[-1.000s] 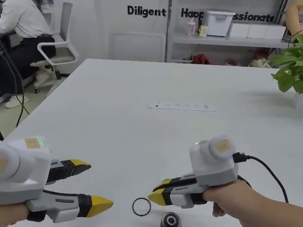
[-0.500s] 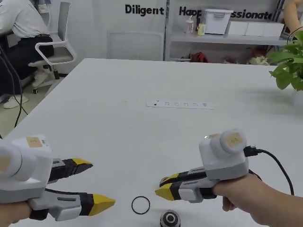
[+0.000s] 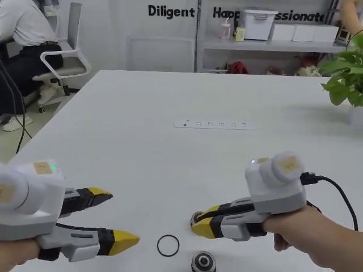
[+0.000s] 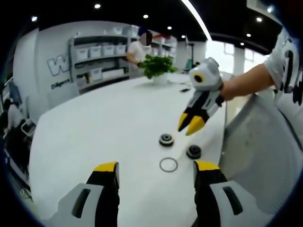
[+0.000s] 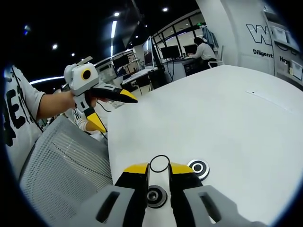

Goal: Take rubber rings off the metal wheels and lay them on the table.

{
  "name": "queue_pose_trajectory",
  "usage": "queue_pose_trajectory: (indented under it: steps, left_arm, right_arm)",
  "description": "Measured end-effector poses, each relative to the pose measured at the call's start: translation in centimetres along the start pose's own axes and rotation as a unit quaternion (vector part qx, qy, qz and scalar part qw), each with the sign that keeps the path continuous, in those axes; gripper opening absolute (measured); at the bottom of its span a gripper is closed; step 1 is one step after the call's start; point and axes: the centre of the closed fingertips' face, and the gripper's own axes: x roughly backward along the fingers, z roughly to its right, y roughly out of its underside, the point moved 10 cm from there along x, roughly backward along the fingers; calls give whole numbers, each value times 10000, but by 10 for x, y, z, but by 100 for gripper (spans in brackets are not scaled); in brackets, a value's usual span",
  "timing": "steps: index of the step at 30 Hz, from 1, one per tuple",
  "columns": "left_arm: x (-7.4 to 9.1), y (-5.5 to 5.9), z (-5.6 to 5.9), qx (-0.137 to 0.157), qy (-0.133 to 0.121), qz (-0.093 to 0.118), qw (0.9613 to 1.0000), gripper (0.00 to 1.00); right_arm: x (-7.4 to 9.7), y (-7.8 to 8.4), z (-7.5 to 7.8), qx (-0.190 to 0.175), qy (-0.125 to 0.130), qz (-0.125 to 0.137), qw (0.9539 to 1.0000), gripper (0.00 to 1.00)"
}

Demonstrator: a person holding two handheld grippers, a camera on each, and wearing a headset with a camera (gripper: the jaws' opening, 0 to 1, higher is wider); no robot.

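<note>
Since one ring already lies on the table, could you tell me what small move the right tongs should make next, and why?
Probably lower the right tongs onto the metal wheel seen between them and pinch its dark outer edge; the loose rubber ring lies just ahead, so this wheel seems next.

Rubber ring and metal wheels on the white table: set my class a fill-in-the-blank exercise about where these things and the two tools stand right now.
1. The black rubber ring lies flat on the white ____.
2. The left tool holds nothing, and its jaws stand wide ____.
3. In the left gripper view, ____ metal wheels sit near the ring.
4. In the right gripper view, a metal ____ shows in the gap between the jaws of the right tool.
Missing words: table; open; two; wheel.
</note>
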Motion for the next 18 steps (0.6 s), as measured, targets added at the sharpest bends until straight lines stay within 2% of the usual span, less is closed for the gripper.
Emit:
queue_pose_trajectory:
  steps: [18]
  left_arm:
    - [-10,-3,3,-51,108,-9,9999,64]
  right_arm:
    - [9,10,3,90,48,-143,9998,12]
